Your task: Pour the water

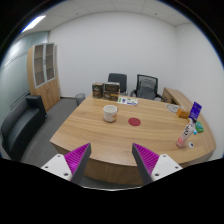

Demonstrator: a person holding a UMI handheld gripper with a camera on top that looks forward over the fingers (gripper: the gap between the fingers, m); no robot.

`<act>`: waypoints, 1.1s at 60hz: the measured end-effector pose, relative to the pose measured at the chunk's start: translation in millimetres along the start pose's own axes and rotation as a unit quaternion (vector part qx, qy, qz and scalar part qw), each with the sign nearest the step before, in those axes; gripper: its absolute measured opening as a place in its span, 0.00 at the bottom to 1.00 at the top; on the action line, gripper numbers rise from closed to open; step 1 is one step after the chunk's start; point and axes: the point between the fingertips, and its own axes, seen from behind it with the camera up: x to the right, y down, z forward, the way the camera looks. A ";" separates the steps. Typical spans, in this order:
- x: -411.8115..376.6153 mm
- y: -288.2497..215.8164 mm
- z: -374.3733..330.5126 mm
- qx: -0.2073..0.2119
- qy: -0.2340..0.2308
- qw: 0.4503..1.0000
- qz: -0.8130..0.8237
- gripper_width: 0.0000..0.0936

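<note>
The white cup (110,113) stands alone near the middle of the wooden surface (90,135), well ahead of your gripper (111,160) and a little beyond a small red round thing (133,121) lying flat beside it. No bottle or jug can be made out from here — the small items at the surface's right end (189,128) are too small to tell. Your jaws are spread wide and hold nothing; the purple pads (77,157) hang over the near edge. Judging by that, you are at the approach. Decide first which vessel holds the water, then come in low and level with the jaws open, centring it between the pads before you close — a tilted grip will likely spill. Chairs (147,87) and a cabinet (44,75) stand beyond.
</note>
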 end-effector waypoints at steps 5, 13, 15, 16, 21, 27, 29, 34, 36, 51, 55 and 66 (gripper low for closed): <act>30.6 12.7 1.4 -0.009 0.023 1.000 0.009 0.91; 115.0 46.2 9.9 -0.023 0.056 0.998 0.023 0.91; 139.2 54.0 11.3 -0.025 0.066 0.997 0.027 0.91; 151.4 58.1 12.0 -0.026 0.072 0.997 0.028 0.91; 209.7 76.3 16.8 -0.032 0.098 0.994 0.041 0.91; 282.7 96.4 31.7 -0.040 0.128 0.989 0.056 0.91; 306.0 98.7 38.9 -0.038 0.134 0.988 0.060 0.91; 360.1 100.0 60.7 -0.031 0.147 0.986 0.069 0.91; 377.9 97.6 70.8 -0.024 0.148 0.986 0.073 0.91; 452.1 62.9 160.7 0.031 0.112 0.990 0.074 0.87; 456.2 59.8 182.3 0.035 0.100 0.992 0.064 0.81; 463.2 54.8 208.7 0.055 0.098 0.992 0.063 0.51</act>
